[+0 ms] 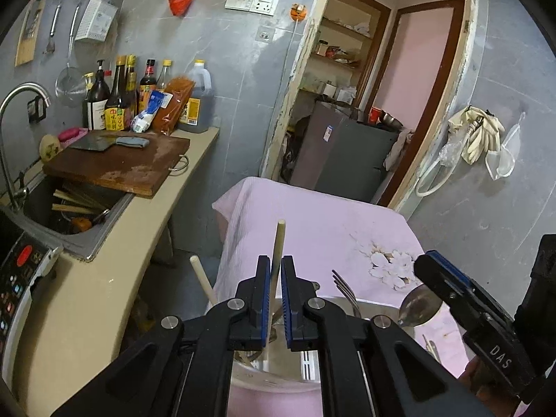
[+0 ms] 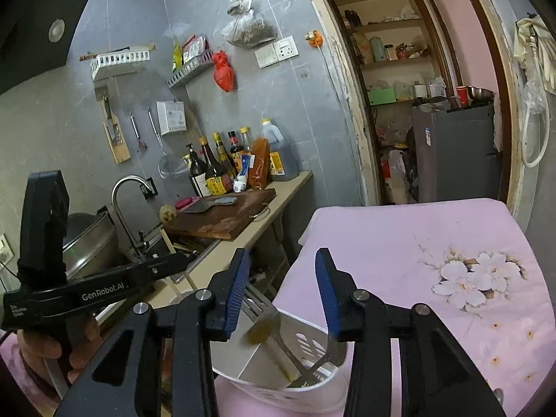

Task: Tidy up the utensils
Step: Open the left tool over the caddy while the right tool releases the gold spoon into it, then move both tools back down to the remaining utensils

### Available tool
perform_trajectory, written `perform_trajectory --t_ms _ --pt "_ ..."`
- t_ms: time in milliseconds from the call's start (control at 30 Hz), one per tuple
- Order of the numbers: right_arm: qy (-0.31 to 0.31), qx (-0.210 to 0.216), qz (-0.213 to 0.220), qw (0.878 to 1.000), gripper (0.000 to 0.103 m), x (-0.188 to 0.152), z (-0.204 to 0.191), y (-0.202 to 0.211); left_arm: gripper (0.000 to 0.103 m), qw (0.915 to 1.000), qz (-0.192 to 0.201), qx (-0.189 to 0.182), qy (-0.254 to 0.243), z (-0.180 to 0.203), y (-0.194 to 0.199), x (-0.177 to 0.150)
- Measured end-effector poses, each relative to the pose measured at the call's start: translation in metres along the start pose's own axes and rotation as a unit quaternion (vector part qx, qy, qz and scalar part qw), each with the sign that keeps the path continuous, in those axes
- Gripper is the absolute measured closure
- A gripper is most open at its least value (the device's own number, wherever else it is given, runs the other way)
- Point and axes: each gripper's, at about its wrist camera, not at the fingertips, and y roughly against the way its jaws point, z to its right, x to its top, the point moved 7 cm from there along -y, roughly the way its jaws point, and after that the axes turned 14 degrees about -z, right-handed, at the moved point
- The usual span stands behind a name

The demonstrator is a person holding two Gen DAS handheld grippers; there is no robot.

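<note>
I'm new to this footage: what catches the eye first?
The left gripper shut on a chopstick over the white holder on the pink cloth. Beside it, the right gripper stands open above a fork in that holder.

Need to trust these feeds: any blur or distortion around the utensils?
Left wrist view: sharp, chopstick crisp, fisheye bends the doorframe, corners black. Right wrist view: the fork over the holder is motion-smeared, background sharp.

Black left gripper [image 1: 275, 271] and right gripper [image 2: 282, 274]: ribbed blue pads [image 2: 237, 288], silver screws [image 1: 238, 303], white "GenRobot.AI" and "DAS" lettering.
</note>
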Motion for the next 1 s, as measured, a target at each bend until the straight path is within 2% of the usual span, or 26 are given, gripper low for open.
perform_trajectory --t_ms 100,167,200,233,267,333,367,400,533,567,633,1000 --pt "-0.006 -0.004 0.006 1.000 0.064 0.002 0.008 0.010 0.087 1.0000 0.003 -0.003 0.008 0.003 0.005 -0.001" --pt "-0.014 -0.011 0.015 1.000 0.056 0.004 0.017 0.023 0.069 0.9998 0.011 -0.007 0.013 0.006 0.010 -0.001" --pt "-0.017 -0.013 0.018 1.000 0.052 0.004 0.020 0.028 0.062 0.9996 0.022 -0.008 0.016 0.009 0.014 0.000" --pt "-0.021 -0.019 0.023 0.999 0.049 0.006 0.025 0.035 0.050 0.9994 0.030 -0.008 0.018 0.010 0.017 -0.001" --pt "-0.024 -0.024 0.026 0.999 0.046 0.006 0.030 0.040 0.042 0.9987 0.045 -0.002 0.022 0.013 0.022 0.000" --pt "-0.035 -0.044 0.035 0.998 0.035 0.007 0.043 0.056 0.036 0.9975 0.066 0.004 0.024 0.021 0.028 0.000" --pt "-0.038 -0.052 0.038 0.997 0.024 0.007 0.047 0.061 0.032 0.9973 0.070 0.005 0.023 0.025 0.030 -0.001" --pt "-0.041 -0.060 0.044 0.996 0.020 0.006 0.053 0.069 0.030 0.9970 0.074 0.007 0.022 0.031 0.031 -0.002" --pt "-0.043 -0.084 0.050 0.994 0.016 -0.001 0.077 0.095 0.015 0.9956 0.093 0.008 0.011 0.059 0.036 -0.009" --pt "-0.042 -0.090 0.051 0.994 0.011 -0.003 0.081 0.101 0.011 0.9954 0.095 0.007 0.008 0.064 0.037 -0.010" --pt "-0.040 -0.100 0.053 0.993 0.007 -0.009 0.091 0.114 0.008 0.9949 0.101 0.008 -0.002 0.079 0.037 -0.016" --pt "-0.041 -0.156 0.048 0.986 0.006 -0.038 0.150 0.167 0.007 0.9946 0.089 -0.003 -0.054 0.162 0.020 -0.060"
